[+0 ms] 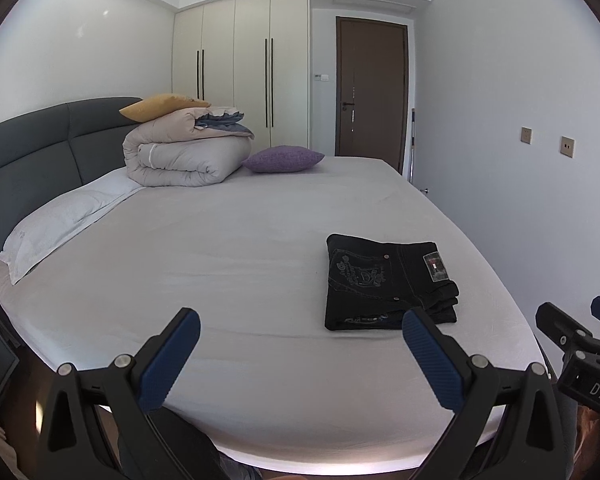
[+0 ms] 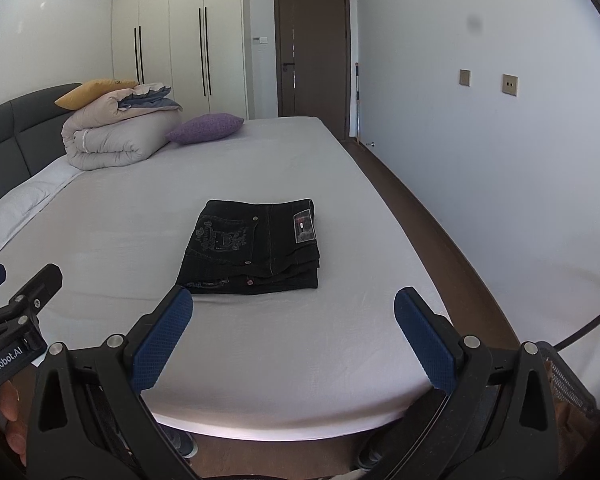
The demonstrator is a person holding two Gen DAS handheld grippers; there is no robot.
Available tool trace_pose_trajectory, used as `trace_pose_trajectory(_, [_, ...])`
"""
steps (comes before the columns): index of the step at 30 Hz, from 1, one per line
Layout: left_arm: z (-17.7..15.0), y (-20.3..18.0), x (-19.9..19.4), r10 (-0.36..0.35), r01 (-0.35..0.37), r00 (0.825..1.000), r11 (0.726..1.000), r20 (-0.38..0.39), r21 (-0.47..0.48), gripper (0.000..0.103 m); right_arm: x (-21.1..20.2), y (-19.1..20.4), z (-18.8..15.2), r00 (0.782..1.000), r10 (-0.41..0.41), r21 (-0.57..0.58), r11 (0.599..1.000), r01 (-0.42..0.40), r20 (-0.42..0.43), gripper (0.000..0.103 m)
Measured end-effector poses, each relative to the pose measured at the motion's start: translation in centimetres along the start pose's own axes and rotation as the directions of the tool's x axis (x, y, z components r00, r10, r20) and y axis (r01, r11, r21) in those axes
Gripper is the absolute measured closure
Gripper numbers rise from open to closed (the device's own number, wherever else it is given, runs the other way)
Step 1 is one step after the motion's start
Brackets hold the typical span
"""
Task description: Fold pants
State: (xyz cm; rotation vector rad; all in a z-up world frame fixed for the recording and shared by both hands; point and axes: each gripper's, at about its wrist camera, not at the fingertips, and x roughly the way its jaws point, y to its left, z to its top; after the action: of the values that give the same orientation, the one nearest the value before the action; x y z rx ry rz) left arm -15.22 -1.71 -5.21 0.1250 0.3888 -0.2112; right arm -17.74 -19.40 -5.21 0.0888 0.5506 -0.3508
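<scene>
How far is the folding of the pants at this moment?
It looks finished. The black pants lie on the bed as a compact stack of layers. Both the left tool and the right tool are open, empty and apart from the pants. Nothing visible remains to fold.

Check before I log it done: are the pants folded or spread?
Folded. The pants lie as a compact stack of layers on the bed, back pocket and label up, neither gripper touching them.
</scene>
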Motion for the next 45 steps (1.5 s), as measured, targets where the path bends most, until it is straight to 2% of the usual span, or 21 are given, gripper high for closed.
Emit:
trace_pose_trajectory(5, [-0.1,-1.1,-1.1,-0.011,0.011,1.0,1.0,0.015,0.023,0.0,-1.1,-0.8,0.2,1.0,-0.012,0.024,1.0,0.011,0.007,0.0])
trace_pose_trajectory(13, [0.9,-1.9,-4.6,-0.017,0.012,0.994,0.999,0.111,0.048,0.0,-3.6,-1.1,0.7,0.999,-0.022,0.027,0.999,0.02,0.049,0.0])
trace_pose_trajectory(16, [1.1,-1.7,-4.6,-0.015,0.011,0.994,0.999,0.108,0.037,0.0,-4.3,-1.3,1.1,0.997,-0.034,0.021,0.999,0.032,0.069,0.0])
trace_pose_trajectory(45, [1.2,-1.8,-4.6,-0.011,0.008,0.994,1.0,0.106,0.029,0.0,-4.9,-1.5,1.2,0.998,-0.014,0.014,1.0,0.013,0.064,0.0])
